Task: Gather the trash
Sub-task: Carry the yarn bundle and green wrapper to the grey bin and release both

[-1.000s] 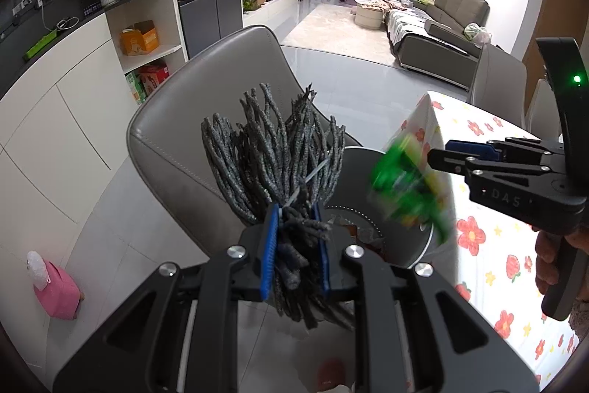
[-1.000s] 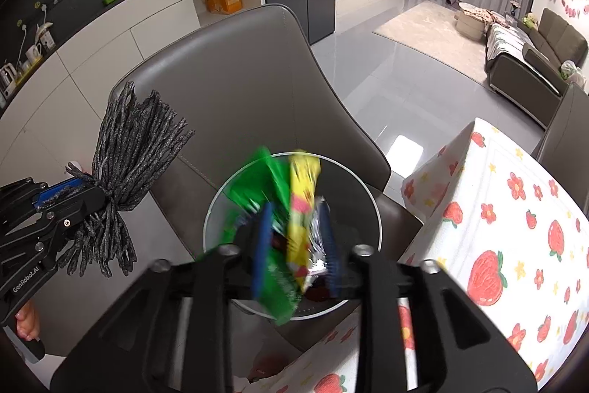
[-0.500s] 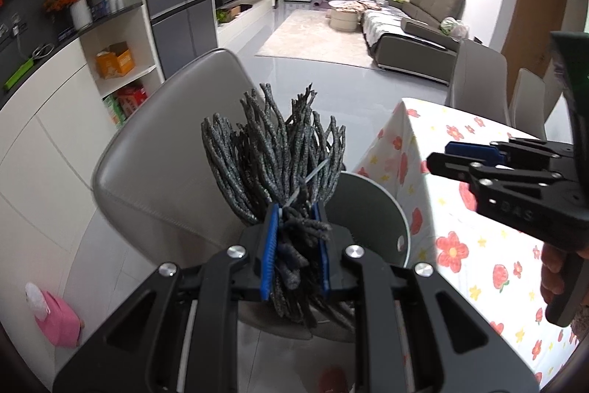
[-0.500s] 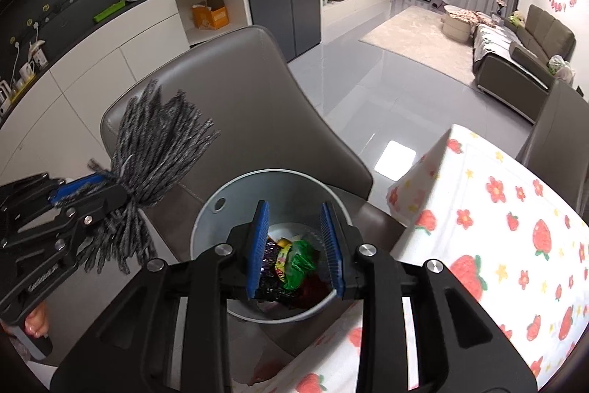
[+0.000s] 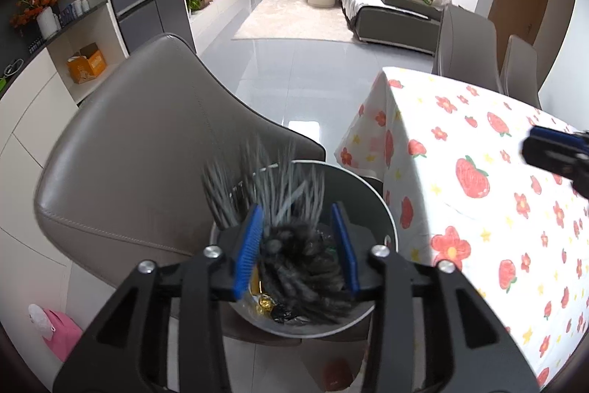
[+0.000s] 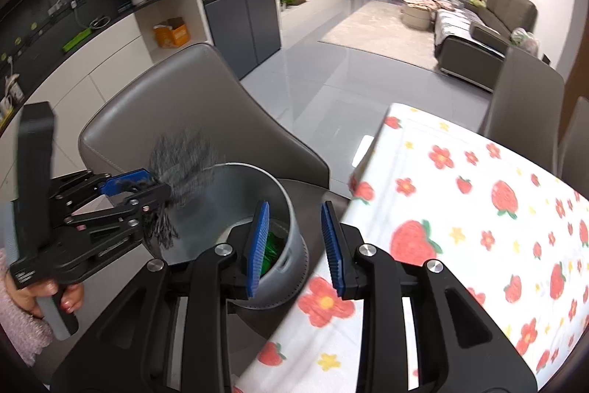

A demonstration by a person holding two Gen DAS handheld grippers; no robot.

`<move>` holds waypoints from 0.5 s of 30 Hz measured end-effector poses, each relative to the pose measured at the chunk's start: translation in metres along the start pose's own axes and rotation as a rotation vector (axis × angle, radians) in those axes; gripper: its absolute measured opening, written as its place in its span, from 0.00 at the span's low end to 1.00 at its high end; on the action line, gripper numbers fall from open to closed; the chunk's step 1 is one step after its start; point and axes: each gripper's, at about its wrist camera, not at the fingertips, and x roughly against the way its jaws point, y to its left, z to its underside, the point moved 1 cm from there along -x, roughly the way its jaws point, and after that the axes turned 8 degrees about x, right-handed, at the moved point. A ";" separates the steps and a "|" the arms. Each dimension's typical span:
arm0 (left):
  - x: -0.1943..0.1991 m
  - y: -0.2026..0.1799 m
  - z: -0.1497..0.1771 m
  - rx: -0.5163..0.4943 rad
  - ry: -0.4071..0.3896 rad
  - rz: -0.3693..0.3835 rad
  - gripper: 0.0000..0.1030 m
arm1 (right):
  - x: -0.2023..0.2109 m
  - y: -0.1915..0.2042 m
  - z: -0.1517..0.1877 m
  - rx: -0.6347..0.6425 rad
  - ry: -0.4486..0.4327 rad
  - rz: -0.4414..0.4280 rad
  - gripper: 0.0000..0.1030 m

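Note:
A grey round bin [image 5: 371, 205] [image 6: 283, 209] stands on a grey chair seat beside the table. It holds wrappers, among them a green one [image 6: 272, 245]. My left gripper [image 5: 298, 245] [image 6: 140, 186] is open above the bin. A bundle of dark grey yarn strands [image 5: 294, 264] [image 6: 184, 164] is blurred between its jaws, dropping into the bin. My right gripper [image 6: 294, 242] is open and empty, just right of the bin at the table's edge.
The grey leather chair back [image 5: 147, 150] rises behind the bin. The table with a strawberry and flower cloth [image 6: 478, 227] lies to the right. More chairs [image 6: 522, 105] stand beyond it. A pink object [image 5: 59, 334] sits on the floor at left.
The right gripper let the wrappers fall into the bin and drew back to the right. The left gripper moved over the bin and opened; the yarn bundle is falling.

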 end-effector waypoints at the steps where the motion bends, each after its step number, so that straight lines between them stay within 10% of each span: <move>1: -0.003 0.000 0.000 -0.001 0.010 0.008 0.46 | 0.002 -0.003 0.003 -0.008 0.002 0.008 0.27; 6: 0.005 -0.009 -0.002 -0.020 -0.019 0.042 0.69 | 0.015 -0.021 0.016 -0.060 0.000 0.046 0.28; 12: 0.017 -0.027 -0.004 -0.070 -0.037 0.064 0.71 | 0.037 -0.037 0.033 -0.123 -0.016 0.090 0.30; 15: 0.026 -0.036 -0.003 -0.085 -0.042 0.080 0.73 | 0.056 -0.042 0.043 -0.162 -0.042 0.131 0.55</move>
